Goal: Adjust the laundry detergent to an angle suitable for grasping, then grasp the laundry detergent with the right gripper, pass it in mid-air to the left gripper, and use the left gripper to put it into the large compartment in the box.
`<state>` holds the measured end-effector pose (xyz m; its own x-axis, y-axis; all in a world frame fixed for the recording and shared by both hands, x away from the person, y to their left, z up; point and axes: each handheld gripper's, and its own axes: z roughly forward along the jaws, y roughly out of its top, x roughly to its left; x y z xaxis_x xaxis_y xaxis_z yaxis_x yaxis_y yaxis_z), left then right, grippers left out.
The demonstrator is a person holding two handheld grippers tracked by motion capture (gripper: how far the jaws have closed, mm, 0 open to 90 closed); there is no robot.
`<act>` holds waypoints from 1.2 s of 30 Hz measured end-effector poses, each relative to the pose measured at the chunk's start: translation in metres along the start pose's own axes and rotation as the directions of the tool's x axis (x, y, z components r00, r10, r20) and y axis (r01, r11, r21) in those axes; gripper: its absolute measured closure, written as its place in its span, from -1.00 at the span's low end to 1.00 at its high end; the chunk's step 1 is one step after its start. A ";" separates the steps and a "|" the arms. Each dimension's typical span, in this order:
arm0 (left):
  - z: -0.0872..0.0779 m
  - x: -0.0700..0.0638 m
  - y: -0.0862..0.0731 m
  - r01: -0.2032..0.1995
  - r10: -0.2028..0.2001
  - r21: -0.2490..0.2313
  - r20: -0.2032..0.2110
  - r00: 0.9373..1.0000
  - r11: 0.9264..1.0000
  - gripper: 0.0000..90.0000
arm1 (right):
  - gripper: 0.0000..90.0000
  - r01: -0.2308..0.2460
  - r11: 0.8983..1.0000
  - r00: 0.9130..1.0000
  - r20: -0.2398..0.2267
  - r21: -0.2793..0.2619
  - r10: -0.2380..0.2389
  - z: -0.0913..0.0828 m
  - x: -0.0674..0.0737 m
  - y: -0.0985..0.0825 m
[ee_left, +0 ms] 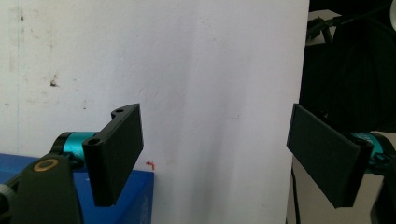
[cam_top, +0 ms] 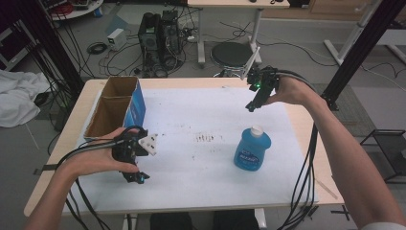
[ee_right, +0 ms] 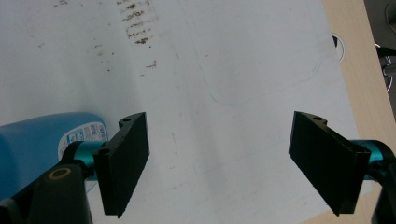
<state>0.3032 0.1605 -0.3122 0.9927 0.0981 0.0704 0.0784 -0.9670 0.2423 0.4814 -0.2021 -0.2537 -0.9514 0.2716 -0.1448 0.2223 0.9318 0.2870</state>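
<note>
Left to right across the table (cam_top: 201,191): cardboard box (cam_top: 111,112) with blue side at the far left, open top up. Just in front of it, left gripper (cam_top: 136,177) held low over the white sheet, jaws spread wide, nothing between them. Mid-right, blue bottle (cam_top: 252,150) lying on its side, white cap toward the far edge. Beyond it, right gripper (cam_top: 251,106) raised, pointed down, jaws equally wide and empty; bottle at the left edge of its own view (ee_right: 42,140). Probably a pick-up of the bottle first, though hard to confirm. Best done by lowering over the body's middle, squared across the narrow width, closing only once both pads flanked it.
</note>
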 end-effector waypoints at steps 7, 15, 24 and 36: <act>-0.001 0.000 0.000 0.000 0.000 0.004 -0.002 1.000 1.000 -0.59 | -0.57 0.007 1.000 1.000 -0.003 0.006 -0.007 0.002 0.001 0.001; -0.004 -0.005 0.003 -0.001 0.001 0.009 -0.008 1.000 1.000 -0.59 | -0.57 -0.005 1.000 1.000 0.005 0.007 0.005 -0.002 0.003 -0.002; -0.006 -0.013 0.004 -0.018 0.018 0.017 -0.007 1.000 1.000 -0.59 | -0.57 0.002 1.000 1.000 0.016 0.014 -0.002 -0.005 0.009 0.001; -0.008 -0.010 0.005 -0.032 0.033 0.027 -0.015 0.999 0.999 -0.59 | -0.57 -0.002 1.000 1.000 0.021 0.012 0.002 -0.007 0.009 -0.003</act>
<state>0.2930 0.1572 -0.3038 0.9932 0.0700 0.0927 0.0488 -0.9757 0.2136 0.4707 -0.2046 -0.2494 -0.9463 0.2781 -0.1646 0.2266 0.9341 0.2758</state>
